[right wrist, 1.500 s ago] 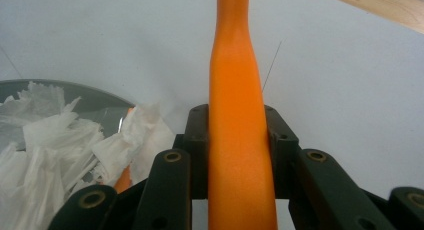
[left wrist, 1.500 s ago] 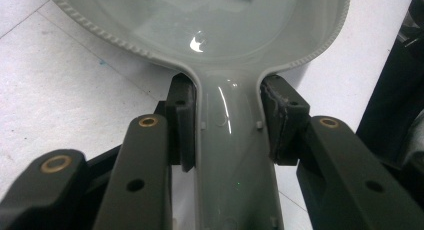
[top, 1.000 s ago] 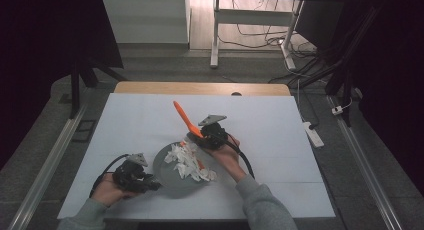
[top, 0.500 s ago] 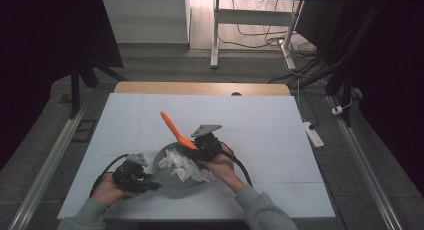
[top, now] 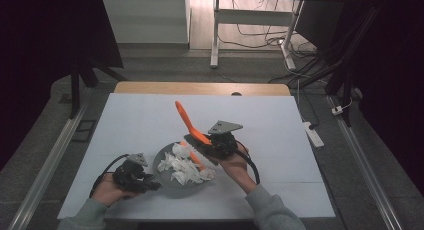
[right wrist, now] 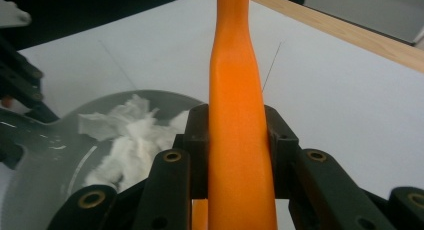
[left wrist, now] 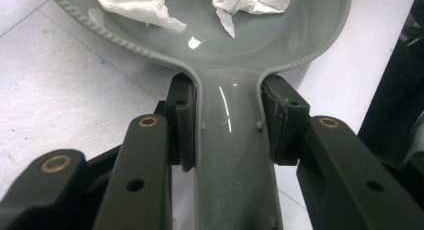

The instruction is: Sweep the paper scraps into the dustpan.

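Note:
A grey pan (top: pixel 163 163) lies near the table's front edge and holds crumpled white paper (top: pixel 186 169). My left gripper (top: pixel 146 183) is shut on the pan's handle (left wrist: pixel 230 155), one jaw on each side; the pan's bowl (left wrist: pixel 305 55) and paper (left wrist: pixel 135 5) lie just ahead. My right gripper (top: pixel 206 143) is shut on an orange spatula (top: pixel 187 121). Its long end rises up and to the left, its lower end dips into the paper at the pan's right side. In the right gripper view the spatula (right wrist: pixel 237 115) runs straight up between the jaws, with the pan (right wrist: pixel 45 160) and paper (right wrist: pixel 130 135) at left.
The white table top (top: pixel 280 125) has a wooden strip (top: pixel 200 88) along its far edge. A power strip (top: pixel 311 133) lies on the floor to the right. The left gripper's body (right wrist: pixel 20 85) shows dark at the left of the right gripper view.
My right gripper swung the spatula down and left over the pan, then drew back right; the long end now stands steeper. The left gripper and pan stayed put.

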### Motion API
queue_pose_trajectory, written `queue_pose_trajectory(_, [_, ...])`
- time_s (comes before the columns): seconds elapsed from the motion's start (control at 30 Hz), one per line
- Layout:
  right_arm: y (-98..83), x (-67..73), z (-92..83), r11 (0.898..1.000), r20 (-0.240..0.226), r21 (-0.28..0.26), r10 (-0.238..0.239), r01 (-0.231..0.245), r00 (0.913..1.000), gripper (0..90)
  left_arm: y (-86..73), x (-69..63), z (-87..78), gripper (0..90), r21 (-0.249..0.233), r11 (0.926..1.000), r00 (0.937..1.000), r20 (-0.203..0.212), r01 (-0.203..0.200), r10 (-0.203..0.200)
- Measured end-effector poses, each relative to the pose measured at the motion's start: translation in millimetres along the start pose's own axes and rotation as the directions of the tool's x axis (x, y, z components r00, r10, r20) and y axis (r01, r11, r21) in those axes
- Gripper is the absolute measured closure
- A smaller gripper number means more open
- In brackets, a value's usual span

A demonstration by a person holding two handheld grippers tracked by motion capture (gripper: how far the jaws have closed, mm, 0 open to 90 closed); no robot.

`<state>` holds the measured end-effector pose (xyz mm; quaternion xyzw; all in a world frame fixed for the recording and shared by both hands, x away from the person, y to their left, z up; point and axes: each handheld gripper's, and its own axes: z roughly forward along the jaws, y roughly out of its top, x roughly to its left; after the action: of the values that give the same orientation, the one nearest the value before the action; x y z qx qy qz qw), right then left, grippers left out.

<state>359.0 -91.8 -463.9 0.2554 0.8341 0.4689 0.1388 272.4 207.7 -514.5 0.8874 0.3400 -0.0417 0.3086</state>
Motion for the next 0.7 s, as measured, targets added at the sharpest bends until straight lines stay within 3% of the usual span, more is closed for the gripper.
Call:
queue_pose_trajectory(0.17, [-9.8,-9.4,-13.2,0.999,0.046,-0.006,0.041,-0.041,0.9981,70.0,-0.2,-0.3,-0.5,61.3,-0.001,1.0,1.0,0.001,-0.001,0.001])
queue_pose_trajectory(0.23, [-14.5,-13.4,-19.9,0.997,0.062,-0.009,0.079,-0.078,0.995,70.1,-0.3,-0.4,-1.0,61.3,-0.004,1.0,1.0,0.002,-0.001,0.001])
queue_pose_trajectory(0.43, [-28.0,-19.6,-36.6,0.992,0.113,-0.005,0.125,-0.126,0.9857,70.0,-1.0,-0.1,-1.8,61.3,-0.005,1.0,1.0,0.004,-0.001,0.001])
queue_pose_trajectory(0.53, [-37.2,-22.3,-44.3,0.988,0.145,0.009,0.15,-0.153,0.9779,70.0,-1.1,-0.3,-1.9,61.3,-0.004,1.0,1.0,0.004,0.0,0.0])
queue_pose_trajectory(0.7, [-53.2,-26.6,-49.8,0.977,0.213,0.043,0.194,-0.207,0.9576,70.1,-0.3,-4.1,-0.8,61.4,0.004,1.0,1.0,0.0,-0.007,0.007])
